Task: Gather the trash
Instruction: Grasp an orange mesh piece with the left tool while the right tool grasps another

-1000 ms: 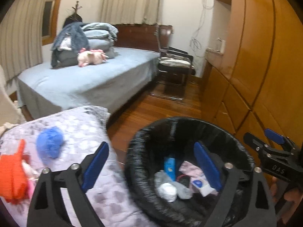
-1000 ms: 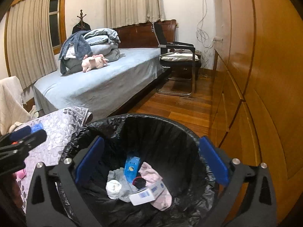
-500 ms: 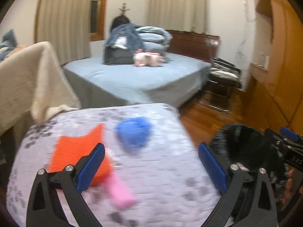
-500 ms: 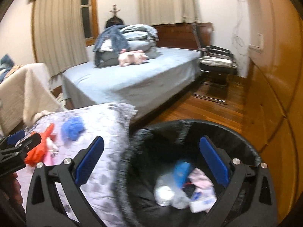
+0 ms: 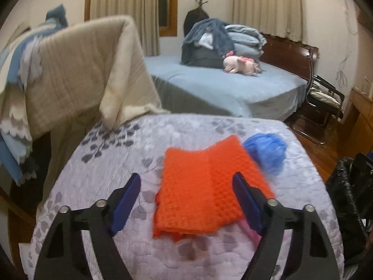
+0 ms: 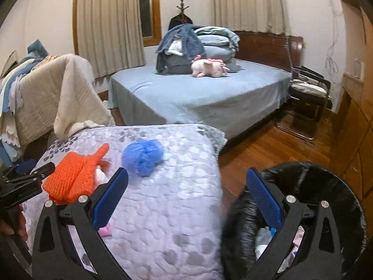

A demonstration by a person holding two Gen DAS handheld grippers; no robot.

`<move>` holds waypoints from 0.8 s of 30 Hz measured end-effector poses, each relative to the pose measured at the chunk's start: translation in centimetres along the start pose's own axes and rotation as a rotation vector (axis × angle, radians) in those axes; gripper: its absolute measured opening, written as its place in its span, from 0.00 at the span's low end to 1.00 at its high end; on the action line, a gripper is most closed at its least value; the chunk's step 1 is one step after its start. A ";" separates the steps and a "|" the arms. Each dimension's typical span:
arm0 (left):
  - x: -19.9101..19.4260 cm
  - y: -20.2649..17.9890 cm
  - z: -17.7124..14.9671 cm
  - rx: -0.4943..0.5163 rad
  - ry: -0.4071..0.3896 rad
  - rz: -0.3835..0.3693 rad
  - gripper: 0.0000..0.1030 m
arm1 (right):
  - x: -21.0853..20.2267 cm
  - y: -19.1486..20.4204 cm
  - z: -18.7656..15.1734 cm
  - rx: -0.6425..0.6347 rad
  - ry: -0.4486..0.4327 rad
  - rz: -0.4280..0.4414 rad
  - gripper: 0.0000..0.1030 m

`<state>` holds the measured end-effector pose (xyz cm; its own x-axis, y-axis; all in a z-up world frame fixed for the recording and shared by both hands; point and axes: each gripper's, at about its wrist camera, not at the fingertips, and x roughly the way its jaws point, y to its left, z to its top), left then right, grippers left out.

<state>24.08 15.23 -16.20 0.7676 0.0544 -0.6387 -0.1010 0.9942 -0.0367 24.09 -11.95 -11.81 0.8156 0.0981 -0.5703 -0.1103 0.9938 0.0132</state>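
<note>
A person holds a gripper in each hand over a tabletop covered with a lilac quilted cloth printed with grey leaves. All positions here are given relative to the folded orange mesh cloth lying on that cover.

The left gripper points down at the orange cloth. Its blue-padded fingers stand apart, one on each side of the cloth, and have just been closing, but the pads do not yet press on anything. A crumpled blue wad lies just beyond the cloth, touching or nearly touching its far right corner. A pink item pokes out from under the cloth's near edge; what it is cannot be told.

To the right of the cloth, off the tabletop's edge on the wooden floor, stands a bin lined with a black bag, already holding some trash. The right gripper hovers between the cloth and the bin, its fingers apart and empty.

Risks, as a judgement: the mesh cloth is limp and folded, so a pinch may catch only the top layer and let it unfold or drag. It could also snag the quilted cover. Lifting the cloth may flick the pink item or nudge the light blue wad off the tabletop.
</note>
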 end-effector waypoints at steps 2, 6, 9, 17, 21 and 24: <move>0.9 0.6 -0.4 -0.017 0.021 -0.014 0.72 | 0.6 0.8 0.0 -0.009 0.009 0.012 0.95; 2.5 0.9 -0.8 -0.025 0.056 -0.037 0.63 | 1.6 2.3 -0.2 -0.032 0.025 0.028 0.95; 3.3 0.8 -1.1 -0.024 0.080 -0.067 0.53 | 2.2 3.2 -0.3 -0.048 0.034 0.035 0.95; 3.5 0.9 -1.5 -0.035 0.075 -0.086 0.21 | 3.2 5.0 -0.5 -0.068 0.051 0.059 0.95; 2.4 1.5 -1.0 -0.043 0.041 -0.083 0.16 | 3.5 6.2 -0.5 -0.073 0.048 0.085 0.95; 1.4 2.6 -0.5 -0.064 0.018 -0.075 0.16 | 3.6 7.4 -0.3 -0.082 0.040 0.113 0.95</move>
<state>24.54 17.79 -17.59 0.7631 -0.0226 -0.6459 -0.0841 0.9874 -0.1340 26.01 -4.27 -14.01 0.7725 0.2051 -0.6010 -0.2474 0.9688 0.0126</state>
